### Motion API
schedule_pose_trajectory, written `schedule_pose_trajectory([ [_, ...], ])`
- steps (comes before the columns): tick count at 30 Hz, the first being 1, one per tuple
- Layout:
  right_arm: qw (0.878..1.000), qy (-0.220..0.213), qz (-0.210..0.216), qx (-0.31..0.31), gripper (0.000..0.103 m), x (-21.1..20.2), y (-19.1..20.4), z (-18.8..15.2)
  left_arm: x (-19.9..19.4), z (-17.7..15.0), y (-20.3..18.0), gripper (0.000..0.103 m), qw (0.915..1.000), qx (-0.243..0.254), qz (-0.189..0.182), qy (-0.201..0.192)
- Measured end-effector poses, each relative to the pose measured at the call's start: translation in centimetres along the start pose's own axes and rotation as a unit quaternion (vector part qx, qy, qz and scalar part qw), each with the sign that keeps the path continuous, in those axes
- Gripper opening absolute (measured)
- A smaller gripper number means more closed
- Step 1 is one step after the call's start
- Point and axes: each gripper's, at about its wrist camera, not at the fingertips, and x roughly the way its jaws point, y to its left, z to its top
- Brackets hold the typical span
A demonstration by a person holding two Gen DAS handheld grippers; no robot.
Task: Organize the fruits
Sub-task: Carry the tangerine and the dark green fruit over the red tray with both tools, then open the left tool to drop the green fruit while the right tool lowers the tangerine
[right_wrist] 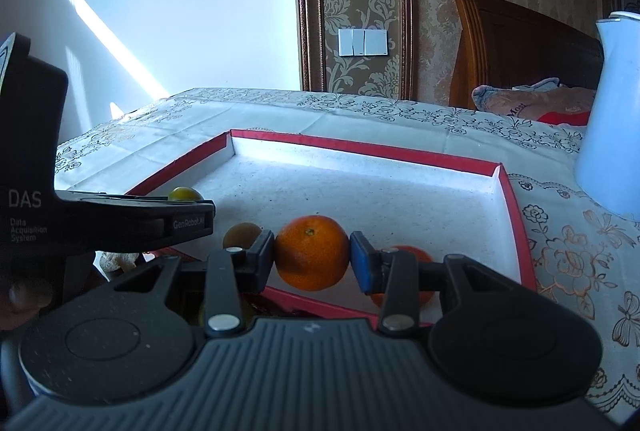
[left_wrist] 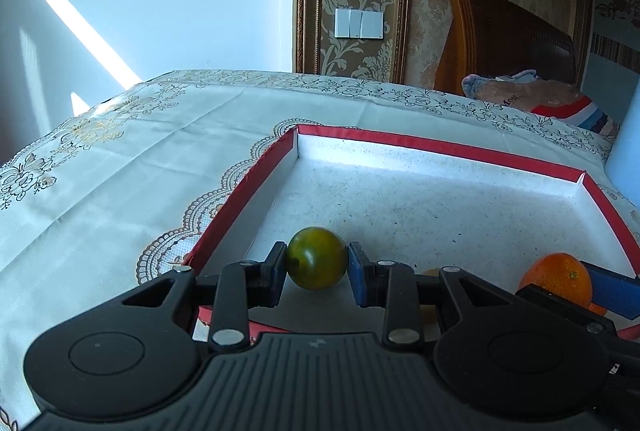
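My left gripper [left_wrist: 317, 263] is shut on a small green fruit [left_wrist: 317, 258] and holds it just over the near left part of the red-rimmed white tray [left_wrist: 440, 147]. My right gripper [right_wrist: 312, 258] is shut on an orange [right_wrist: 312, 258] over the tray's [right_wrist: 360, 147] near edge. That orange also shows in the left wrist view [left_wrist: 556, 277]. A second orange [right_wrist: 408, 253] lies in the tray behind the right finger. A brownish fruit [right_wrist: 241, 234] lies in the tray by the left finger. The left gripper's body [right_wrist: 120, 219] crosses the right wrist view, with the green fruit [right_wrist: 185, 194] above it.
The tray sits on a table with a white floral cloth [left_wrist: 120, 171]. A pale blue jug [right_wrist: 612, 119] stands right of the tray. A pale knobbly object [right_wrist: 120, 261] lies near the tray's near left. A wooden headboard [left_wrist: 500, 43] and bedding are beyond the table.
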Motion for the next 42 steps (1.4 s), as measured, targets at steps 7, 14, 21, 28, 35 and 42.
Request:
schedule_pose_trajectory([
  [7, 1.0, 0.013, -0.003, 0.003, 0.039, 0.8, 0.1, -0.4, 0.2, -0.3, -0.7, 0.032, 0.9998, 0.02, 0.009, -0.001],
  [14, 1.0, 0.012, -0.013, 0.006, 0.039, 0.8, 0.2, -0.6, 0.2, -0.5, -1.1, 0.032, 0.9995, 0.03, 0.006, -0.005],
  [21, 1.0, 0.013, -0.016, 0.009, 0.039, 1.2, 0.1, -0.7, 0.4, -0.6, -1.2, 0.032, 0.9995, 0.031, 0.008, 0.0],
  [28, 1.0, 0.015, -0.013, 0.015, 0.039, 1.3, -0.1, -0.8, 0.5, -0.5, -1.1, 0.032, 0.9996, 0.028, 0.005, 0.002],
  [35, 1.0, 0.013, -0.012, 0.019, 0.039, 1.3, -0.3, -0.8, 0.3, -0.6, -0.8, 0.06, 0.9997, 0.021, 0.013, -0.002],
  [42, 1.0, 0.011, -0.011, 0.021, 0.039, 1.2, -0.3, -0.9, 0.1, -0.7, -0.7, 0.06, 0.9997, 0.02, 0.015, -0.004],
])
